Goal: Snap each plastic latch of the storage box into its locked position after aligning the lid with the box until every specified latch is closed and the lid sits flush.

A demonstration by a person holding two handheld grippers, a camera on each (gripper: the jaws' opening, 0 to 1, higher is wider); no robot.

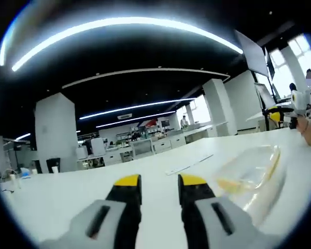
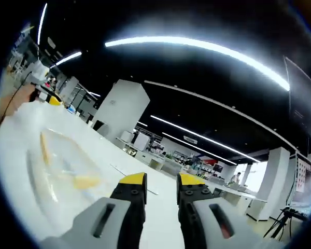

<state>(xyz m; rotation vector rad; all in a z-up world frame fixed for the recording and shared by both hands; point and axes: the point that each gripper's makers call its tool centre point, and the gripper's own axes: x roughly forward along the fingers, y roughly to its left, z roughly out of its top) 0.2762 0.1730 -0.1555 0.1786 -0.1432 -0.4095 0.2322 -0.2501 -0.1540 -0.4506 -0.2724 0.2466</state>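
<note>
In the left gripper view, the left hand-held gripper (image 1: 159, 184) rises from the bottom edge: grey bodies with black jaws capped in yellow, standing a narrow gap apart and pinching nothing. To its right lies the storage box (image 1: 251, 176), a clear, glossy plastic container with rounded corners and a translucent lid, with yellow latch pieces (image 1: 229, 184) showing through or along its side; whether they are snapped down cannot be told. It rests on a smooth white worktop (image 1: 67, 199). A thin white strip (image 1: 189, 164) lies flat on the surface beyond the jaws. At the far right edge a person's hand (image 1: 310, 136) reaches in.

In the right gripper view, the right hand-held gripper (image 2: 161, 185) has the same grey, black and yellow build, its jaws slightly parted and empty. The box (image 2: 57, 171) sits to its left on the worktop (image 2: 160, 218), a yellow latch (image 2: 86, 182) on the near side and a yellow strip (image 2: 43, 148) along the far edge.

Around them is a large open office with a dark ceiling, long curved light strips (image 1: 124, 25), white square pillars (image 2: 125, 111) and rows of desks in the distance.
</note>
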